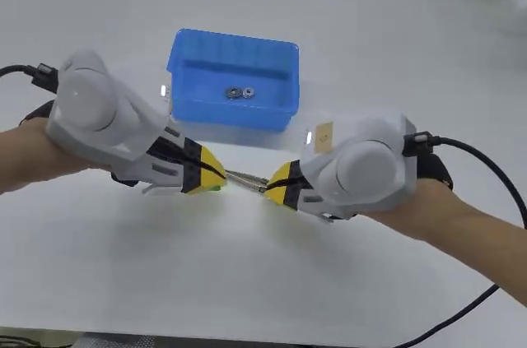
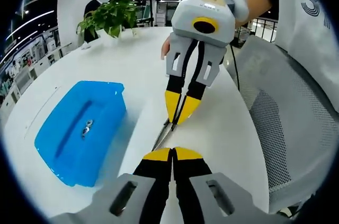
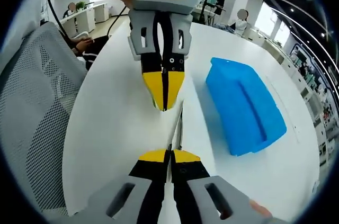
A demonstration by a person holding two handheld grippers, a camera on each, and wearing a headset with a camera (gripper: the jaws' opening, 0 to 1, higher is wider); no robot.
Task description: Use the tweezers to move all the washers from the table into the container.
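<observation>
Just in front of the blue container, near the middle of the white table, the left gripper and the right gripper point nose to nose, with the tweezers bridging the short gap between them. Each has its jaws pressed together on one end of the tool. This looks like a handover or a re-grip: a thin tool is hard to seat straight in one claw, so the second probably steadies it while the hold is sorted out. The tweezers are slim bare metal, two narrow blades lying close together; which end is the tip I cannot tell. The jaw tips are yellow and black wedges on pale grey shells. The container is a shallow rectangular tub of glossy plastic with rounded corners, and two washers, small dark rings, lie side by side on its floor, so that much of the job appears done
</observation>
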